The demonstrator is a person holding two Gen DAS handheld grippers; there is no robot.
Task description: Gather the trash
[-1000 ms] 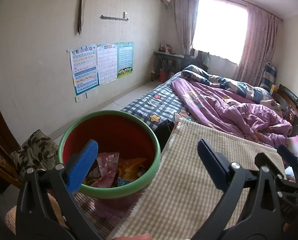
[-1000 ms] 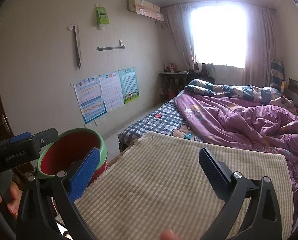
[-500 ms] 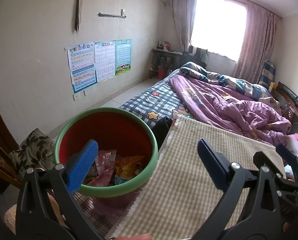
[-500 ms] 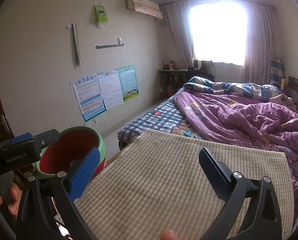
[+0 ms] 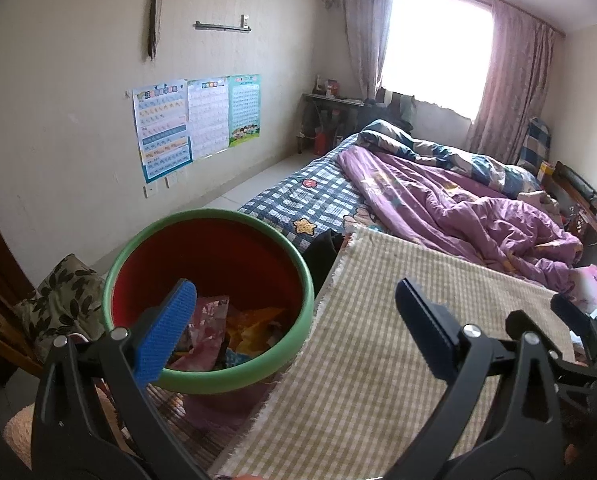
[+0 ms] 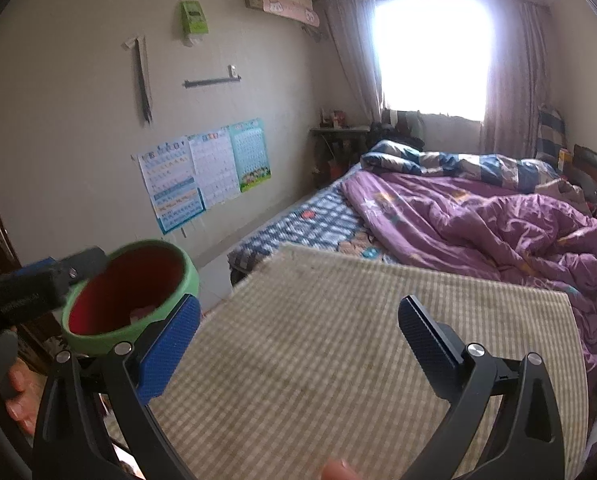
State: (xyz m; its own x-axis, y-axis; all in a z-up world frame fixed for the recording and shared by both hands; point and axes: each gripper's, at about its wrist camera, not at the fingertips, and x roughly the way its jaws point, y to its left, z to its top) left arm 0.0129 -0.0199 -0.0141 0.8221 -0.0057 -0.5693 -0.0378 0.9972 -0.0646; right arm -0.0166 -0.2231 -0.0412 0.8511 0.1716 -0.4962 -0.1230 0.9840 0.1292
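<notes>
Window [image 6: 432, 46] glare blown out; fisheye edges dark.

I can't read any text from here. The three wall charts [image 5: 196, 122] carry rows of print too small to make out. The white lettering on the side of the left gripper [image 6: 22, 300], seen from the right wrist view, is too blurred to read.

The bin [image 5: 208, 296] looked like smooth, slightly glossy plastic. The checked cloth [image 5: 378, 360] was woven, matt, with a frayed edge. The quilt [image 5: 478, 216] was soft crumpled fabric. The posters [image 5: 196, 120] were glossy paper on a matt wall.
</notes>
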